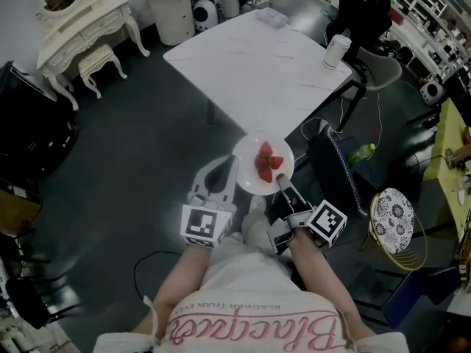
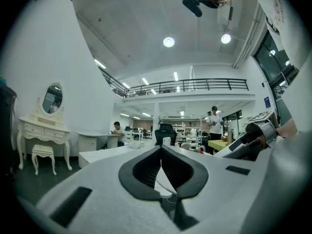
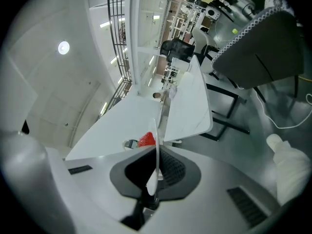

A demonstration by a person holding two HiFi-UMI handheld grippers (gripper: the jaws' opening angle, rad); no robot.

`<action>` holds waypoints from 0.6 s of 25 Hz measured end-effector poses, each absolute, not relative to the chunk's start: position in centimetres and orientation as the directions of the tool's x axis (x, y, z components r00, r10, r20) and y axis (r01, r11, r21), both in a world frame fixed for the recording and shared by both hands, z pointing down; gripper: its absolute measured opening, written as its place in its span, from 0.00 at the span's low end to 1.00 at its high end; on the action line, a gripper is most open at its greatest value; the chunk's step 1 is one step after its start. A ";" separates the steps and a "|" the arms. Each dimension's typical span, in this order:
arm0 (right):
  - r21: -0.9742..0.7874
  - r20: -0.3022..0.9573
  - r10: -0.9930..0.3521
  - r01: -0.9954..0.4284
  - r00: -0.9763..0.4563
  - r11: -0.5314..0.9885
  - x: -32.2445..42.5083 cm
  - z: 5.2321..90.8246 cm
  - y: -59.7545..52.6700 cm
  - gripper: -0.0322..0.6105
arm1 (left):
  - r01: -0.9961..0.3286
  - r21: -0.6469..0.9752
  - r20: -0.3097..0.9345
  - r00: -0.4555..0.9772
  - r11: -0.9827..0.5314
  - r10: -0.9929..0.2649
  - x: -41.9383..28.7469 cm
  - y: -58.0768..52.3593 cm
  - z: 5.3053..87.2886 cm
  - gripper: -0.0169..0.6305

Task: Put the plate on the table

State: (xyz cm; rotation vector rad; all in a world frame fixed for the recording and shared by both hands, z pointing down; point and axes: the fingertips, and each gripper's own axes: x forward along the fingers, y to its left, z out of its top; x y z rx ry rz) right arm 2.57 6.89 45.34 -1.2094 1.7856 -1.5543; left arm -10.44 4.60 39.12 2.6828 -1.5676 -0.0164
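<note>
I hold a white plate (image 1: 246,173) in the air with both grippers, just short of the near corner of the white table (image 1: 250,65) and not touching it. A few red strawberries (image 1: 266,162) lie on the plate, which I judge is why it is held level from two sides.

The left gripper (image 1: 231,169) is clenched on the thin rim (image 2: 162,179). The right gripper (image 1: 282,185) pinches the rim too; its view shows the rim edge-on (image 3: 157,150) with a strawberry (image 3: 146,139) just beyond. Both grips sit on the side of the plate away from the table, leaving the table-side edge free to go over the tabletop first.

A white cup (image 1: 336,51) stands at the table's far right corner, well apart from the near corner.
</note>
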 end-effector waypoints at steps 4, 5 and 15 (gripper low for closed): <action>-0.955 0.183 -0.852 -0.294 -0.490 -0.035 2.7 45.6 4.4 0.07 | -0.872 0.028 0.011 0.489 -0.489 -0.872 -10.5 2.7 39.3 0.03; -0.956 0.177 -0.853 -0.291 -0.491 -0.031 2.7 45.5 3.6 0.07 | -0.873 0.026 0.014 0.488 -0.488 -0.873 -10.5 2.1 39.5 0.03; -0.959 0.150 -0.852 -0.284 -0.502 -0.001 4.3 45.0 -6.3 0.07 | -0.886 0.013 0.018 0.463 -0.463 -0.886 -9.5 -6.4 39.3 0.03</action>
